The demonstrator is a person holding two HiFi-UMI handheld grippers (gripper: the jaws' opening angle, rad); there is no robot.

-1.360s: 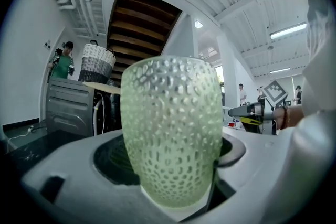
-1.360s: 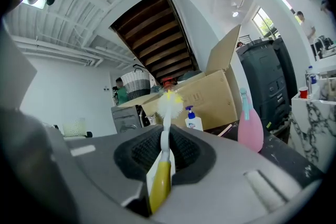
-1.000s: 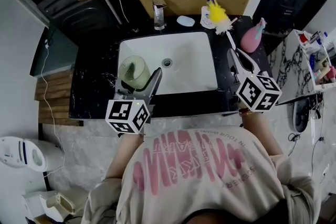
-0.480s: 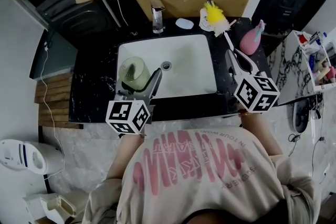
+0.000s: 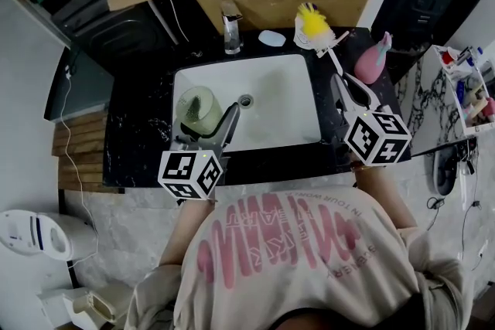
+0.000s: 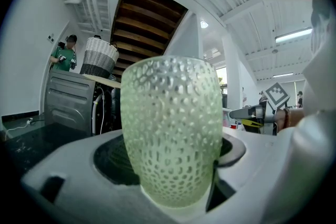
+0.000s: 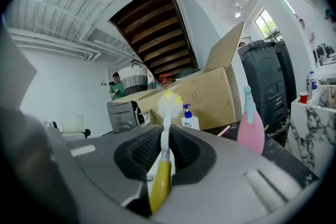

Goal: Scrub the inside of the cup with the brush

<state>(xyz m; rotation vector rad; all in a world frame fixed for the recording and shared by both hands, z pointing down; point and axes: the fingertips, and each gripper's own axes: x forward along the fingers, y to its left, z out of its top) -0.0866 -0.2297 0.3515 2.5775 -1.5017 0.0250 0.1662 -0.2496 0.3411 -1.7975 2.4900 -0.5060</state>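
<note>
The left tongs (image 6: 173,189) are closed on the lower part of a knobbly pale-green cup (image 6: 170,123). The cup fills the gap between the jaws and hangs over the left side of the sink (image 5: 286,120), near its front edge. The right tongs (image 7: 164,165) are clamped down narrow on the yellow handle of the brush (image 7: 167,107). Its white stem and fluffy head reach out over the bench (image 5: 139,135) toward the right rear corner, past the sink's right edge. Cup and brush are well apart, so scrubbing has not begun.

The grip on the brush looks like the weak point. It is held near the handle end, so a sideways push inside the cup could twist it in the jaws or lever it out. The cup is probably glass (I cannot be sure) and its bumpy wall gives the pads little flat surface. A hard downward poke might slide it through the jaws into the sink. The mouth must also be tilted toward the brush, or the bristles will catch the rim. On the way across, the brush head passes close to a pink bottle (image 5: 370,58) at the bench's right edge and could knock it over.
</note>
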